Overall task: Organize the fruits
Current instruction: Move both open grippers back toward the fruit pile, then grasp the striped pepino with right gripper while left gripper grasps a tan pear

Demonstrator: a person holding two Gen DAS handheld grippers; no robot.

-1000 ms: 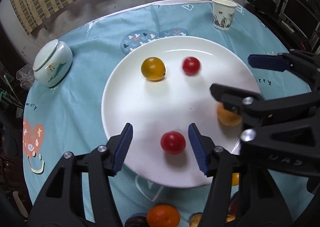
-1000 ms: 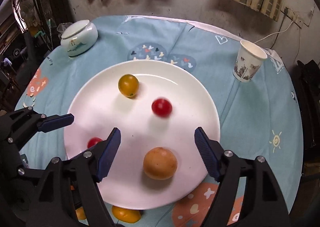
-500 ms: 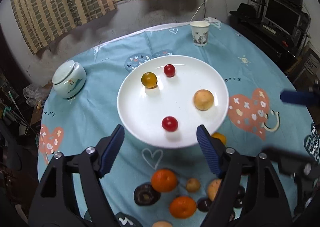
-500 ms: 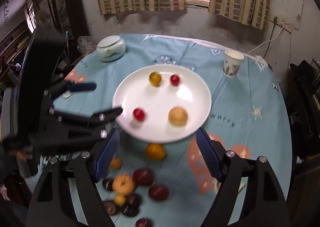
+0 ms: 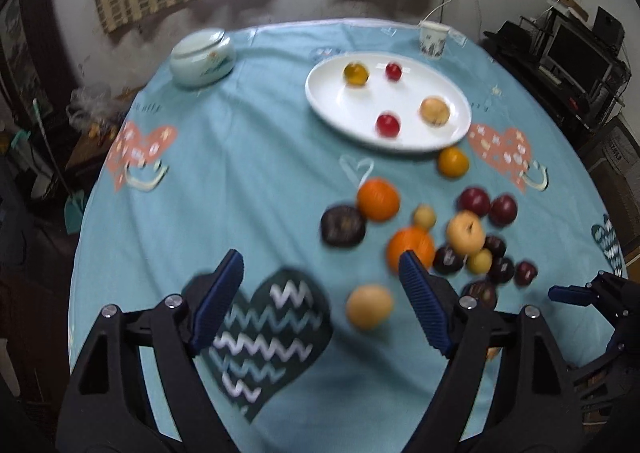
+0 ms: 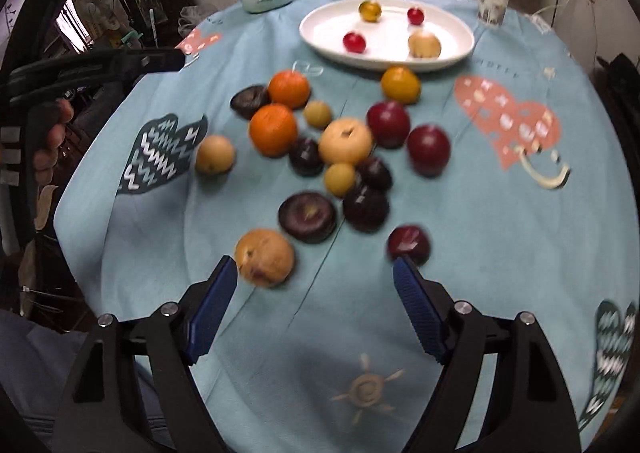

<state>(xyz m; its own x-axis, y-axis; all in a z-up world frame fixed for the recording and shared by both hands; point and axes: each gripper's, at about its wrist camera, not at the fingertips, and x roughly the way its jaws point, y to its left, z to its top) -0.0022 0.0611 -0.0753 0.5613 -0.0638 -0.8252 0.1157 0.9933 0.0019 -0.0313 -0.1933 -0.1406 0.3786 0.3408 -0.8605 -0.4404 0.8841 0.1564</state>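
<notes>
A white plate (image 5: pixel 352 109) at the far side of the table holds a yellow tomato (image 5: pixel 356 74), two red tomatoes (image 5: pixel 393 70) and a tan round fruit (image 5: pixel 435 110). Nearer lies a loose heap of fruit: oranges (image 5: pixel 378 200), dark plums (image 6: pixel 307 217), red plums (image 6: pixel 428 147) and tan fruits (image 6: pixel 265 257). My left gripper (image 5: pixel 318 265) hovers open and empty over the cloth, left of the heap. Over the heap's near edge my right gripper (image 6: pixel 314 265) is open, nothing between its fingers. One tan fruit sits just beyond its left fingertip.
A lidded pale-green jar (image 5: pixel 202 59) stands at the far left and a paper cup (image 5: pixel 433 39) behind the plate. The round table has a blue patterned cloth (image 6: pixel 500 233). A hand (image 6: pixel 52 133) holds the left gripper's handle. Dark furniture stands beyond the table's right edge.
Both grippers drew back from the plate toward the near table edge, leaving a red tomato and the tan fruit on it. The left jaws widened. The loose heap came into view.
</notes>
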